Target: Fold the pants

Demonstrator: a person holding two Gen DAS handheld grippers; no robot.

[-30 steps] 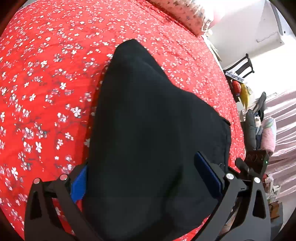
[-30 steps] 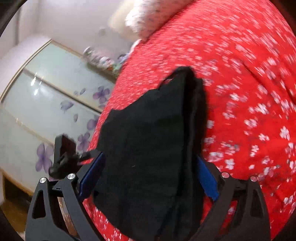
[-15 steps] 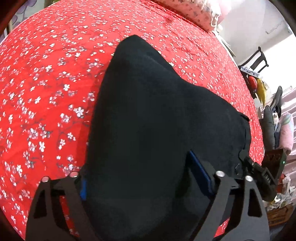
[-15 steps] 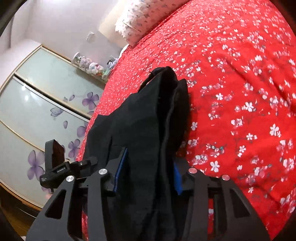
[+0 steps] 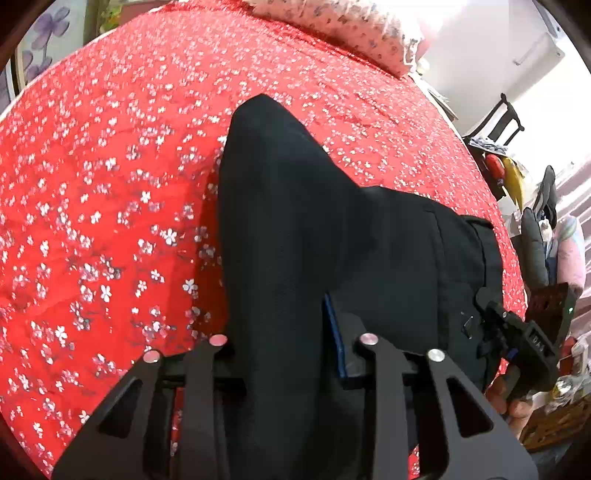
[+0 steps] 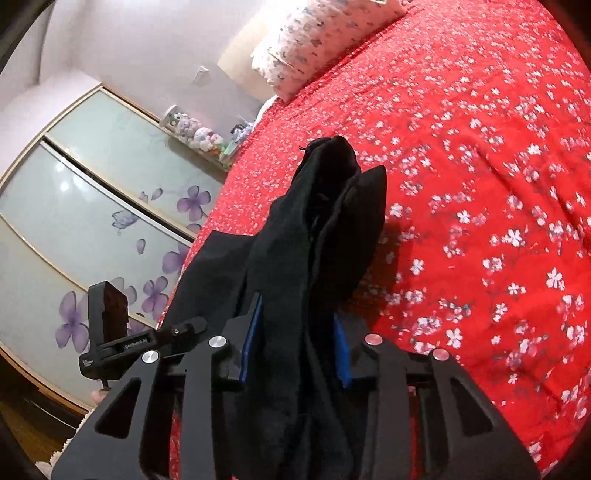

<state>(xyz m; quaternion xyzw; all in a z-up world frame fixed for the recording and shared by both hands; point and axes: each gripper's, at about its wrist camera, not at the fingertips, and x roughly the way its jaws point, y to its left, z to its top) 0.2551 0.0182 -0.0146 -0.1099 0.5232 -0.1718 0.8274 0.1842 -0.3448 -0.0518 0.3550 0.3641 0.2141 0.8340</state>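
Black pants [image 5: 314, 221] lie on a red bedspread with white flowers [image 5: 110, 184]. My left gripper [image 5: 280, 332] is shut on a bunched fold of the pants near the bed's front edge. The right gripper shows at the right of that view [image 5: 524, 339]. In the right wrist view my right gripper [image 6: 295, 339] is shut on another bunch of the black pants [image 6: 325, 229], which rises in a peak ahead of the fingers. The left gripper shows at the left of that view [image 6: 122, 343].
A flowered pillow [image 5: 351, 33] lies at the head of the bed. A wardrobe with purple-flower sliding doors [image 6: 74, 206] stands beside the bed. A chair and piled clutter [image 5: 535, 206] stand on the other side.
Both grippers have closed from wide open onto the black fabric, which has bunched between the fingers. The pants have gathered into a narrower peak in the right wrist view.
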